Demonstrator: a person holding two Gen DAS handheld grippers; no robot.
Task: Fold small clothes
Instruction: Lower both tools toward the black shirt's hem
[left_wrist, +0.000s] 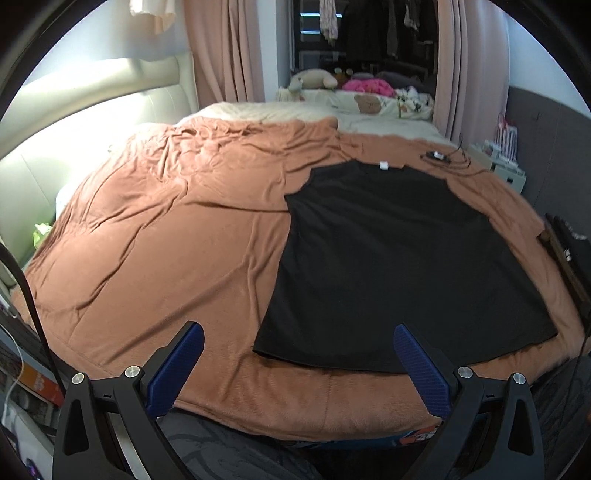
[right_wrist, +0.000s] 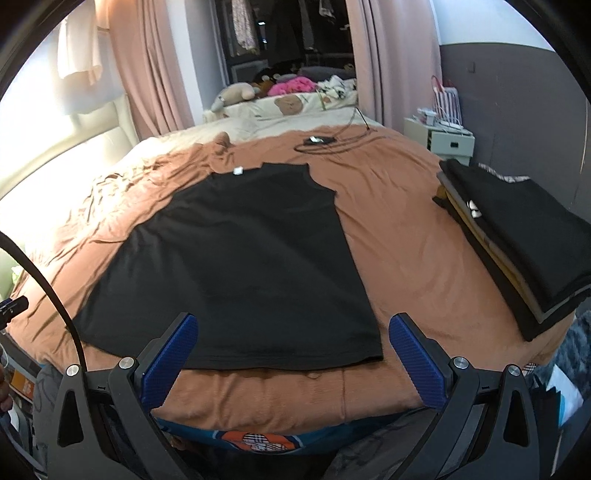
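Your bed (left_wrist: 177, 229) is covered by a rumpled brown blanket (right_wrist: 388, 229), with a cream sheet (left_wrist: 258, 109) bare at the far end. A black shirt (right_wrist: 240, 258) lies flat on the blanket, hem at the near edge, collar and white tag (right_wrist: 238, 170) away from you. To its right sits a stack (right_wrist: 517, 240) of folded clothes. Beyond the collar lies a small dark device (right_wrist: 319, 140) with a cable (right_wrist: 351, 142).

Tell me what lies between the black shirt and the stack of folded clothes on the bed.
Only bare brown blanket lies between the black shirt and the folded stack; the right wrist view shows it.
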